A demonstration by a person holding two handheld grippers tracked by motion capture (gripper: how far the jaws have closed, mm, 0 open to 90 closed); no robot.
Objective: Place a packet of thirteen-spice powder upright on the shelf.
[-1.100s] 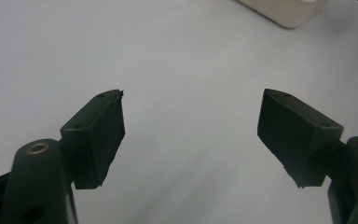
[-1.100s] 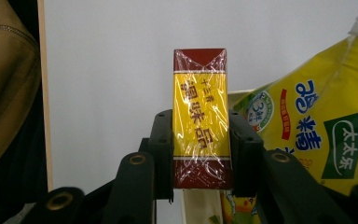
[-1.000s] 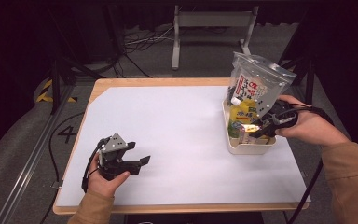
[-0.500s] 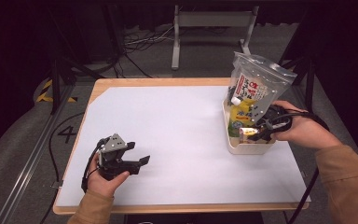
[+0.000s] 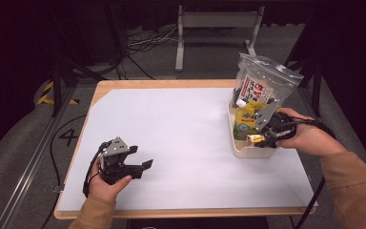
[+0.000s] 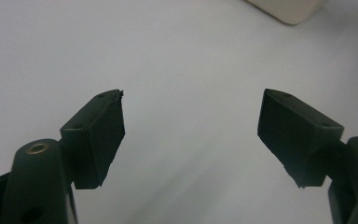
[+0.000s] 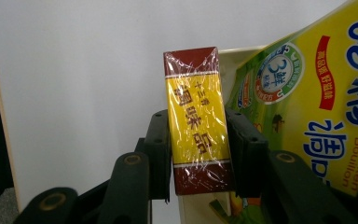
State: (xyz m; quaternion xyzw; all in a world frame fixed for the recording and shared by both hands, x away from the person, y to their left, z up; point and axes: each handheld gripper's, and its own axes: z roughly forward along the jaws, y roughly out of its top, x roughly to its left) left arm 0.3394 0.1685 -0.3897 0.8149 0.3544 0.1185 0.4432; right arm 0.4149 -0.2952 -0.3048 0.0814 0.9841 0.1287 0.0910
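While left tongs (image 6: 191, 135) gape empty | right tongs (image 7: 198, 149) clamp yellow box (image 7: 196, 119) over tray (image 5: 248, 149)

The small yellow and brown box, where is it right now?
The small box is clamped in the right gripper at the table's right side, over the white tray, beside the yellow bouillon pouch.

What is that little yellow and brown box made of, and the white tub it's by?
The small box looks like card wrapped in thin clear film: shiny wrinkles catch the light. The right gripper holds it. The white tub seems smooth, matte plastic with rounded edges, though I can't be sure.
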